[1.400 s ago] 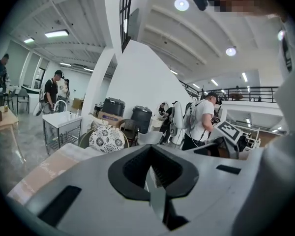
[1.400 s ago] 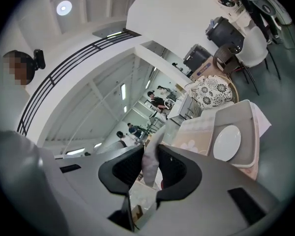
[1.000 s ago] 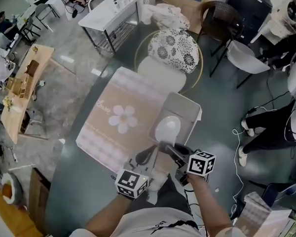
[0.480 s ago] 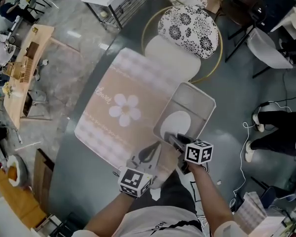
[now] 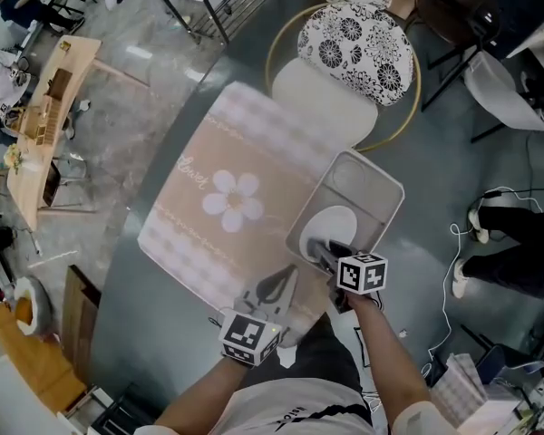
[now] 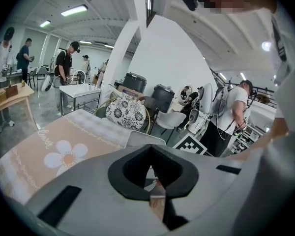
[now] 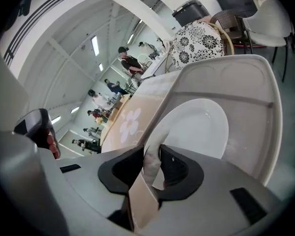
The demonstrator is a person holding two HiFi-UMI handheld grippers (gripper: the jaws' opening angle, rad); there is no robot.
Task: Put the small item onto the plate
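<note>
A: Where do we find the small item (image 7: 151, 167)?

B: In the right gripper view we see it as a pale, soft strip pinched between the jaws of the right tongs (image 7: 151, 161), which are closed onto it. Its upper end stands in front of the near rim of the white plate (image 7: 199, 127). We cannot tell whether it touches the plate.

A: Does the head view show the same?

B: Only in part. There the right tongs (image 5: 319, 250) reach over the near edge of the plate (image 5: 337, 223), but the item itself is too small and too covered to make out. What that view adds is the layout: the plate lies in the near end of a grey tray (image 5: 385, 188), and the tray sits at the right edge of a beige placemat (image 5: 227, 188) with a white flower, on a glass tabletop (image 5: 131, 279).

A: And the left tongs (image 6: 155, 190)?

B: In the left gripper view we read the jaws as pressed together with nothing between them. In the head view the left tongs (image 5: 286, 277) hang over the placemat's near corner, just beside the tray and apart from the plate.
</note>
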